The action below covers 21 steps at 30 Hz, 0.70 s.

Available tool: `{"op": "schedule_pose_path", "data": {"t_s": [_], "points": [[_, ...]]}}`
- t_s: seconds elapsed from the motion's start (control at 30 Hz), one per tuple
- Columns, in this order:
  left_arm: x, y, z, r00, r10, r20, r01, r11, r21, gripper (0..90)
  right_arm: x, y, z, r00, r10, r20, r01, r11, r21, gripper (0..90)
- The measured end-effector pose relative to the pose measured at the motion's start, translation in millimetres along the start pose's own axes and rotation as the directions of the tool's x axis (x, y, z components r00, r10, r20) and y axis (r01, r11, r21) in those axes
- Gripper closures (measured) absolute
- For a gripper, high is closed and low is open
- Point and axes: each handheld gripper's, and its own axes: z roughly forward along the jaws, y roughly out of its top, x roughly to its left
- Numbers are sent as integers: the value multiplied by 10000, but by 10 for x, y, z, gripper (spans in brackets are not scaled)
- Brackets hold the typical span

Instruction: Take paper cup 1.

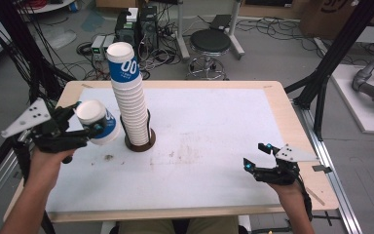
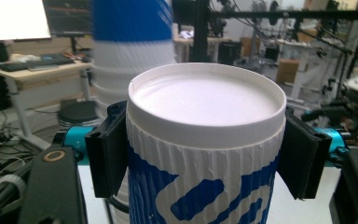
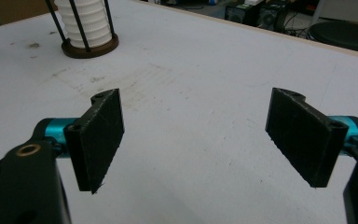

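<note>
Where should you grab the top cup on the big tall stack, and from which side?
Grip the top cup by its ribbed blue-and-white wall, just below the flat white bottom, coming level from the side. The stack holds cups upside down, so there is no open rim, and the holder has rods only lower down.

Even indoor light, soft shadows, bg blurred

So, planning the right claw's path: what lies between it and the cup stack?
Bare white table, smudged, in the right gripper view between right claw and cup stack.
</note>
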Motion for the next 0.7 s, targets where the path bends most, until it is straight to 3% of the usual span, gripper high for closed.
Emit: {"op": "schedule_pose_path", "data": {"t_s": [0.03, 0.23, 0.7], "points": [[-63, -89, 66, 9997, 63, 225, -66, 9999, 139, 282, 4, 1, 2, 10000, 25, -27, -25, 10000, 14, 196], [-219, -284, 245, 9970, -26, 775, -6, 9992, 409, 281, 9, 9, 20, 9999, -61, -119, 61, 10000, -8, 196], [-349, -520, 478, 9880, -457, 1477, 374, 9976, 586, 281, 54, 49, 95, 9987, -243, -455, 242, 9997, -29, 196]]}}
